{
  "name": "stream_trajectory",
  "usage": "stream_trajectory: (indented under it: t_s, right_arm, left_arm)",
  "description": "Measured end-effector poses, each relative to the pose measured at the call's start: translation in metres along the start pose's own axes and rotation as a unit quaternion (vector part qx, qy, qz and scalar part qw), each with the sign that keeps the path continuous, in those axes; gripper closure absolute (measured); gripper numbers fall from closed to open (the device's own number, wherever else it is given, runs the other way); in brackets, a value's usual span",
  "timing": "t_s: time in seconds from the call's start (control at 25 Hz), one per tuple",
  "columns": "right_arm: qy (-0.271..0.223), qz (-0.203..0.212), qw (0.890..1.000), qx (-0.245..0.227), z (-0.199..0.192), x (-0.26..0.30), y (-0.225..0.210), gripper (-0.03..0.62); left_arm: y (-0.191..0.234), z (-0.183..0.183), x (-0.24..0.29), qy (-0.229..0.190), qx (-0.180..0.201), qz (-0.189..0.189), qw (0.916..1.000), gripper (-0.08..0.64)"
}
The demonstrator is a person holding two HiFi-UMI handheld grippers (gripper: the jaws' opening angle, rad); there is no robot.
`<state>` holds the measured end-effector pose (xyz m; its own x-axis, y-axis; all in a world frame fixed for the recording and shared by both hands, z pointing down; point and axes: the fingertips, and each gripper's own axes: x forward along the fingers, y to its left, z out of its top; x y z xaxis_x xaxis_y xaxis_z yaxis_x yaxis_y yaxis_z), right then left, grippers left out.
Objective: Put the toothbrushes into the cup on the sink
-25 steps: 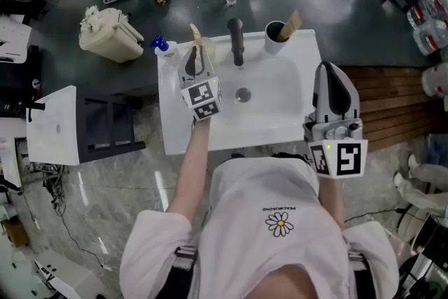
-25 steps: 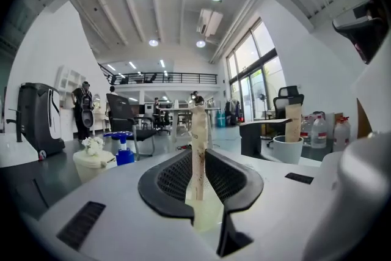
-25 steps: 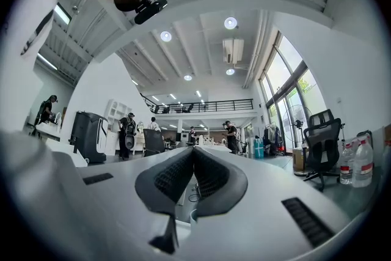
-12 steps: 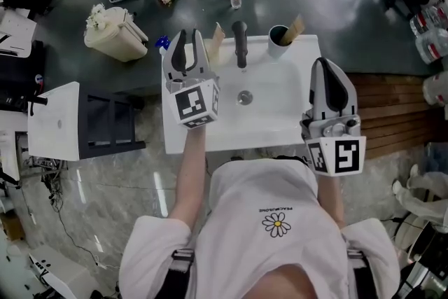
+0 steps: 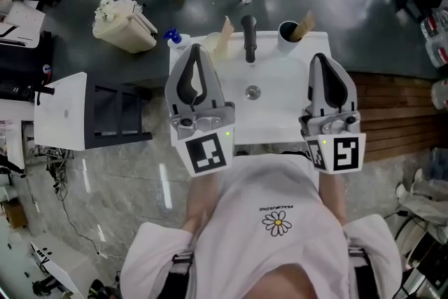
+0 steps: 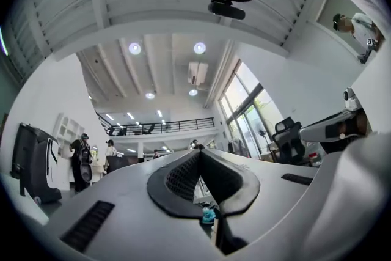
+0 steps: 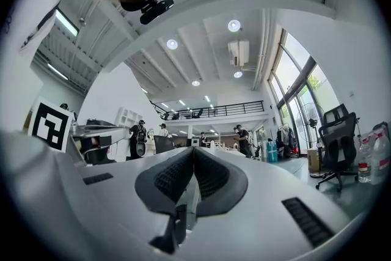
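In the head view, a dark cup [image 5: 288,31] stands at the back right corner of the white sink [image 5: 280,108], with a tan toothbrush [image 5: 305,24] sticking out of it. A second tan toothbrush [image 5: 225,33] leans at the back left, beside the black faucet [image 5: 248,40]. My left gripper [image 5: 195,49] is raised over the sink's left front, shut and empty. My right gripper [image 5: 320,57] hovers over the sink's right edge, also shut and empty. Both gripper views look up at the ceiling, where the left gripper [image 6: 198,153] and right gripper [image 7: 193,150] show their pads pressed together.
A blue-capped bottle [image 5: 173,36] sits on the sink's back left corner. A beige bin [image 5: 126,24] stands on the floor to the left, with a white cabinet [image 5: 61,112] and a dark rack [image 5: 120,114] nearer. Wooden decking [image 5: 392,105] lies to the right.
My left gripper has drawn back from the tan toothbrush at the sink's back left and risen toward the camera. The right gripper has barely moved.
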<state>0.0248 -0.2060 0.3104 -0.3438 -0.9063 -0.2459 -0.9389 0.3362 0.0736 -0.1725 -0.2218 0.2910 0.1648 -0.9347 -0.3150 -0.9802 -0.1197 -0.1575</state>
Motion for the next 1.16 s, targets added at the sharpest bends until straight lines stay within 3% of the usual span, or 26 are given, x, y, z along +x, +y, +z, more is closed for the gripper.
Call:
stream_trajectory:
  t_s: [0.08,0.2,1.16]
  right_arm:
    - [0.001,0.007,1.0,0.005,-0.004,0.001,0.003,0.58]
    - [0.004,0.019,1.0,0.011,-0.009,0.001,0.009,0.58]
    - [0.035,-0.001,0.999,0.019,-0.032,0.007,0.0,0.58]
  left_arm:
    - [-0.004,-0.013,-0.004,0.018,0.008,0.002,0.9998,0.543]
    - [-0.002,-0.025,-0.007,0.038,-0.011,0.01,0.9992,0.543]
    - [-0.001,-0.016,0.001,0.028,-0.004,0.001,0.9996,0.543]
